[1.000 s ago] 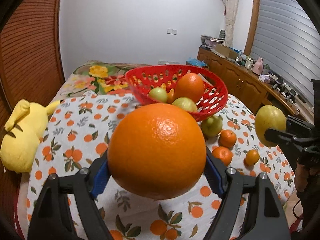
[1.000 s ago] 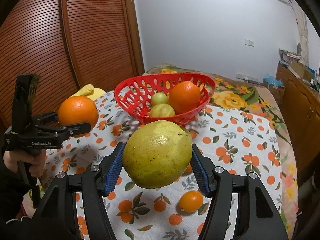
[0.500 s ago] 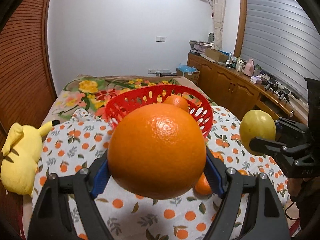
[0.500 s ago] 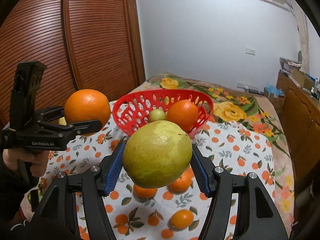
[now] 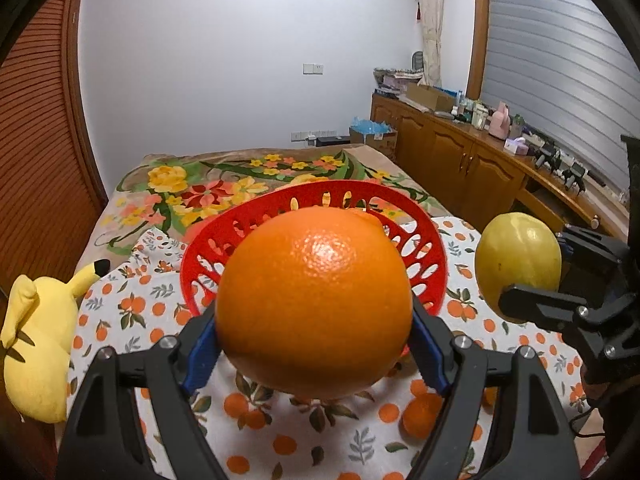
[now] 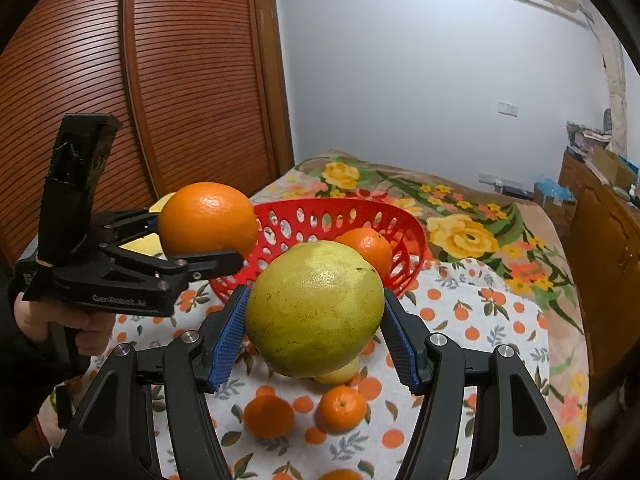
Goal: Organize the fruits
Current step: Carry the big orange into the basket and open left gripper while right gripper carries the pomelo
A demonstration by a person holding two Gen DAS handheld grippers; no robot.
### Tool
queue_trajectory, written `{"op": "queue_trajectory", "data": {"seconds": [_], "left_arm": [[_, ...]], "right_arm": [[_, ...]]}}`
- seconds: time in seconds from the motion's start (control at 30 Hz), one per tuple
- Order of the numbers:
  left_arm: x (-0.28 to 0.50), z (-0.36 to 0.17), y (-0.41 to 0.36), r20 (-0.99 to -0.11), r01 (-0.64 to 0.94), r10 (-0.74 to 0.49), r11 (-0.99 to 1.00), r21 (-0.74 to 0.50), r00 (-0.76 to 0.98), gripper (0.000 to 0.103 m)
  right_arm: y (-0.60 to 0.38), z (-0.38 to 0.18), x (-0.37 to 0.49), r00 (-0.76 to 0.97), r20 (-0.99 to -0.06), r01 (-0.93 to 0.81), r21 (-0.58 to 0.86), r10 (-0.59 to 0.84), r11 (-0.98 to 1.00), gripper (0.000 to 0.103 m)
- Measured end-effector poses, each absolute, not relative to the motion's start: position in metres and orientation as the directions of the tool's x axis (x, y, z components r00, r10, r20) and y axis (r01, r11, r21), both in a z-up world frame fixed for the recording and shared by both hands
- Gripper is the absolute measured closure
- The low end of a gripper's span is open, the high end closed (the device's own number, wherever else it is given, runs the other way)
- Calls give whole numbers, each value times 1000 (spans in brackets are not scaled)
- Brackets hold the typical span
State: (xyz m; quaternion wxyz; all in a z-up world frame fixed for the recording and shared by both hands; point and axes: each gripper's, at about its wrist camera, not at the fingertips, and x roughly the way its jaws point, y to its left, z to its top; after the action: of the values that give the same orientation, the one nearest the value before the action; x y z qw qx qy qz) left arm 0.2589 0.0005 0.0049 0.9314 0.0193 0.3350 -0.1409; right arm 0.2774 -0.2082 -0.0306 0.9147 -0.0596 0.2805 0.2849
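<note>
**A:** Checking left wrist first. Your left gripper (image 5: pixel 314 354) is clamped on the orange (image 5: pixel 314 302), blue pads (image 5: pixel 202 354) on both sides, grip looks centred. Basket (image 5: pixel 434 248) sits right behind it, on the cloth (image 5: pixel 280 432). Right gripper (image 5: pixel 532 300) shows at the edge, clamped on the pomelo (image 5: pixel 518 266).

**B:** So drop the orange first?

**A:** I'd say yes. You're short of the rim. Carry it over the rim, lower into the bowl, then part the fingers. Don't release from height: it's round, it'll roll or bounce out.

**B:** Right wrist?

**A:** Right gripper (image 6: pixel 314 350) holds the pomelo (image 6: pixel 314 308) firmly, fingers spread wide around it. Left gripper (image 6: pixel 200 256) with the orange (image 6: pixel 208 218) hangs at the basket's (image 6: pixel 412 232) left rim. One orange (image 6: pixel 364 250) already lies inside. Small mandarins (image 6: pixel 342 408) lie loose on the cloth (image 6: pixel 480 320) below.

**B:** Risk?

**A:** Two grippers over one basket. Go one at a time, keep the pomelo back until the left clears. Set it beside the fruit inside, not on top.
</note>
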Motion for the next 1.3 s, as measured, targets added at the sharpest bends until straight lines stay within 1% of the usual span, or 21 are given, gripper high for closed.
{"op": "queue_trajectory", "data": {"seconds": [0.33, 0.7, 0.97, 1.13, 1.3], "left_arm": [[283, -20, -4, -684, 260, -228, 964, -59, 693, 22], [289, -32, -5, -705, 247, -214, 967, -57, 676, 22], [289, -36, -8, -708, 244, -195, 969, -32, 679, 22], [289, -40, -15, -716, 263, -172, 965, 17, 677, 21], [289, -33, -8, -693, 252, -219, 966, -56, 687, 21]], "right_arm": [[-207, -42, 299, 664, -566, -559, 59, 489, 827, 37], [-207, -47, 304, 658, -579, -552, 63, 481, 831, 37], [-207, -47, 304, 659, -579, -551, 62, 480, 832, 37], [-209, -47, 305, 662, -580, -545, 61, 474, 836, 37], [-211, -49, 307, 661, -586, -542, 59, 469, 838, 37]]}}
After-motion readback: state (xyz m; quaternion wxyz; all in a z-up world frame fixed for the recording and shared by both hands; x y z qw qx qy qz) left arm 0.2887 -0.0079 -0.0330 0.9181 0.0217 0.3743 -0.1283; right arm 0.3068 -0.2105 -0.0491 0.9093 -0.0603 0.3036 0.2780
